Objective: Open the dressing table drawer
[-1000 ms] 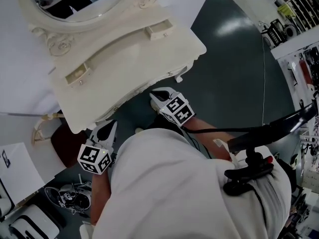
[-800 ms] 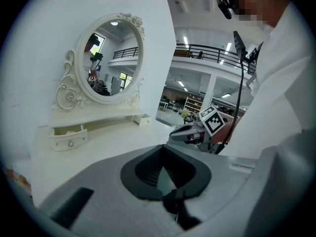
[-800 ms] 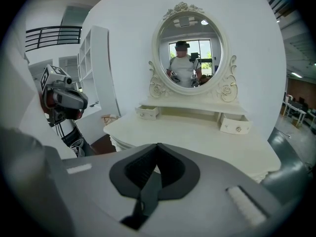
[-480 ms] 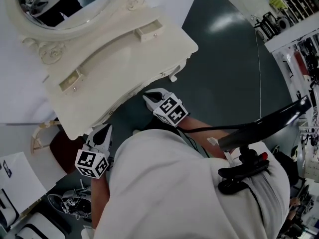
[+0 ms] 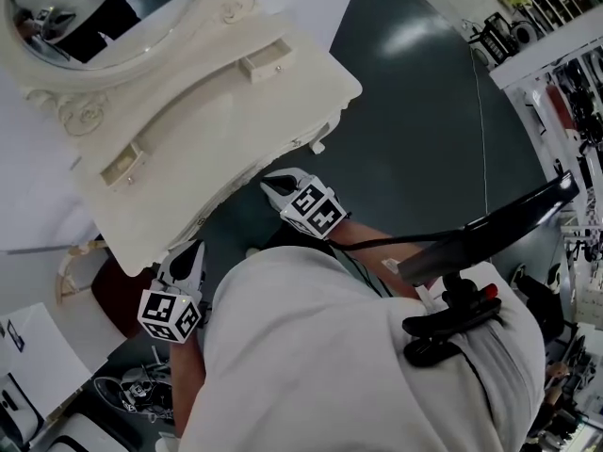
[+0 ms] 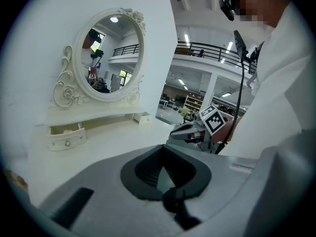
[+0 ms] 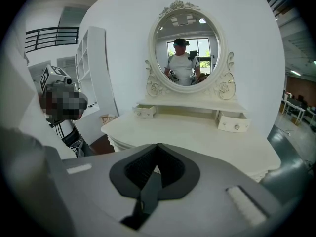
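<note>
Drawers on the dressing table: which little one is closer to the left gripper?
The drawer on the dark red seat's side, by the left gripper; the other drawer is farther off.

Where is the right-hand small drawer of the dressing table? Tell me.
In the right gripper view the drawer sits right of centre on the table, just below the right edge of the mirror.

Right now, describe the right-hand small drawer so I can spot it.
Find the white dressing table, then its oval mirror. Under the mirror's right side sits a small drawer with one round knob; its twin sits at the left end.
</note>
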`<act>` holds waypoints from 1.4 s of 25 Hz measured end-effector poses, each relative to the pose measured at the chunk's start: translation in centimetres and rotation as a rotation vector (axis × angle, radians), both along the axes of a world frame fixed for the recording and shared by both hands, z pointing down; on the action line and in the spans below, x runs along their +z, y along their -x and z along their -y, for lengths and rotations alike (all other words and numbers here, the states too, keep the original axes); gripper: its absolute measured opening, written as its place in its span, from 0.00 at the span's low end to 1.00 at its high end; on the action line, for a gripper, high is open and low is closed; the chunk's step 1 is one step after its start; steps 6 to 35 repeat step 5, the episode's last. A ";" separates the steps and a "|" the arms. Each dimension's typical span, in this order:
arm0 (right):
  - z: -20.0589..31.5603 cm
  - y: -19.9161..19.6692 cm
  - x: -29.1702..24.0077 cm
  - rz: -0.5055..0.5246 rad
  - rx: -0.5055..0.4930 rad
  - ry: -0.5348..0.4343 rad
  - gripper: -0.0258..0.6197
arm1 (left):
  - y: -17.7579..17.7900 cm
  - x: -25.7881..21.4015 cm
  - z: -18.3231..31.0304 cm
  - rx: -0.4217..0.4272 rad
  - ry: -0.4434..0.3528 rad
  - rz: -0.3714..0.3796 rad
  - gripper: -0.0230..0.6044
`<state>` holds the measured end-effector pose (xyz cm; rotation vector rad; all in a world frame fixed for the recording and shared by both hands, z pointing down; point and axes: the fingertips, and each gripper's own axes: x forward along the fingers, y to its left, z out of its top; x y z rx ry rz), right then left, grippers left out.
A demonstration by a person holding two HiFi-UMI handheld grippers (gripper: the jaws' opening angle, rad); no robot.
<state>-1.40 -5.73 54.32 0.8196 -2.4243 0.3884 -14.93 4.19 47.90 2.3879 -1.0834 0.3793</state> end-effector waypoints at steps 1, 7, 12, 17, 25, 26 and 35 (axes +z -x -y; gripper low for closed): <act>0.2 -0.1 0.0 -0.001 0.001 0.000 0.04 | 0.0 0.0 0.2 0.001 0.002 0.001 0.04; 1.2 -0.4 0.2 0.003 0.009 0.003 0.04 | -0.2 0.0 1.1 0.001 0.007 0.005 0.04; 1.2 -0.4 0.2 0.003 0.009 0.003 0.04 | -0.2 0.0 1.1 0.001 0.007 0.005 0.04; 1.2 -0.4 0.2 0.003 0.009 0.003 0.04 | -0.2 0.0 1.1 0.001 0.007 0.005 0.04; 1.2 -0.4 0.2 0.003 0.009 0.003 0.04 | -0.2 0.0 1.1 0.001 0.007 0.005 0.04; 1.2 -0.4 0.2 0.003 0.009 0.003 0.04 | -0.2 0.0 1.1 0.001 0.007 0.005 0.04; 1.2 -0.4 0.2 0.003 0.009 0.003 0.04 | -0.2 0.0 1.1 0.001 0.007 0.005 0.04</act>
